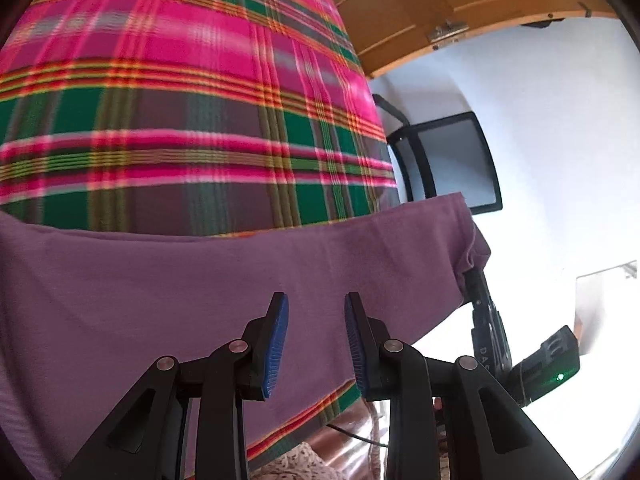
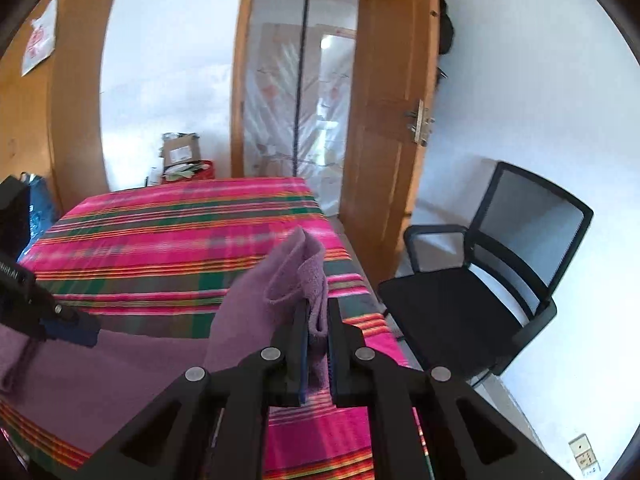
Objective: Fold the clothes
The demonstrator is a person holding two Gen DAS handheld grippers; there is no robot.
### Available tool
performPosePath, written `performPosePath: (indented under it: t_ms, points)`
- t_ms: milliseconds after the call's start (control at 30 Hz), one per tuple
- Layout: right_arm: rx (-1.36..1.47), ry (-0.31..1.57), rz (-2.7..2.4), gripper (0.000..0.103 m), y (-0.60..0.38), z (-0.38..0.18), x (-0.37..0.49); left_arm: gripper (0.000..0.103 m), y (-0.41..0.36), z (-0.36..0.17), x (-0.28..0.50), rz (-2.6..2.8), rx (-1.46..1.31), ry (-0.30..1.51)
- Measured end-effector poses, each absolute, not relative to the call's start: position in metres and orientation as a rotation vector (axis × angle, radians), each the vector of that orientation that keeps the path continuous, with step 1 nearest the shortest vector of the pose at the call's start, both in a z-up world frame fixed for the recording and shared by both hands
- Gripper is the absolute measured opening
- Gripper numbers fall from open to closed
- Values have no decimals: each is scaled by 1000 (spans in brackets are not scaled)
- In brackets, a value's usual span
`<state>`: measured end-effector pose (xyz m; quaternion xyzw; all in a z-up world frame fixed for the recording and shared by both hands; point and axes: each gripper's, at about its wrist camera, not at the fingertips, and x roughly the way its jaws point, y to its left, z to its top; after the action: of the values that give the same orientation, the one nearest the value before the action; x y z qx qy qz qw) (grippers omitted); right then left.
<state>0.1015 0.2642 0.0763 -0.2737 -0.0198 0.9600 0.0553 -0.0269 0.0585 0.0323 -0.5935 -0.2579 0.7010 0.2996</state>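
Purple garment (image 2: 256, 300) on plaid bedspread (image 2: 160, 240) — right gripper (image 2: 318, 344) pinches its bunched edge; left gripper (image 1: 316, 336) apart over it, seemingly empty.

Plain mauve-purple knit garment (image 1: 168, 280), soft matte cloth, spread mostly flat over a pink, green and orange plaid bedcover (image 1: 180, 92), one folded corner with a hemmed edge (image 2: 308, 280) lifted upright above the bed, rest trailing down slack
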Motion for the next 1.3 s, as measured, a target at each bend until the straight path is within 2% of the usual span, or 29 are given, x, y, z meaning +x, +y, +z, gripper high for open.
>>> performPosePath:
  t_ms: [467, 533, 667, 833, 900, 967, 1100, 1167, 1233, 1300]
  points:
    - [-1035, 58, 2819, 8, 315, 14, 90, 30, 129, 4, -23, 1808, -1632, -499]
    - [-1047, 61, 2800, 13, 321, 9, 91, 30, 132, 3, -23, 1808, -1631, -491]
    - [-1035, 83, 2782, 15, 332, 11, 99, 30, 135, 1, -25, 1810, -1642, -495]
    - [-969, 113, 2892, 35, 331, 23, 110, 30, 138, -1, -26, 1810, -1650, -496]
    - [-1006, 135, 2943, 41, 330, 22, 105, 30, 138, -1, -26, 1809, -1652, -499]
    - [-1059, 111, 2950, 43, 327, 17, 97, 30, 136, -1, -25, 1808, -1653, -503]
    - [-1107, 121, 2903, 42, 328, 10, 85, 30, 131, 0, -23, 1811, -1651, -507]
    - [-1114, 151, 2900, 34, 329, 9, 82, 30, 130, 0, -22, 1810, -1652, -511]
    - [-1116, 129, 2900, 16, 327, 10, 83, 30, 127, 0, -21, 1807, -1654, -513]
    - [-1116, 98, 2902, 7, 323, 12, 84, 30, 128, 1, -20, 1805, -1651, -508]
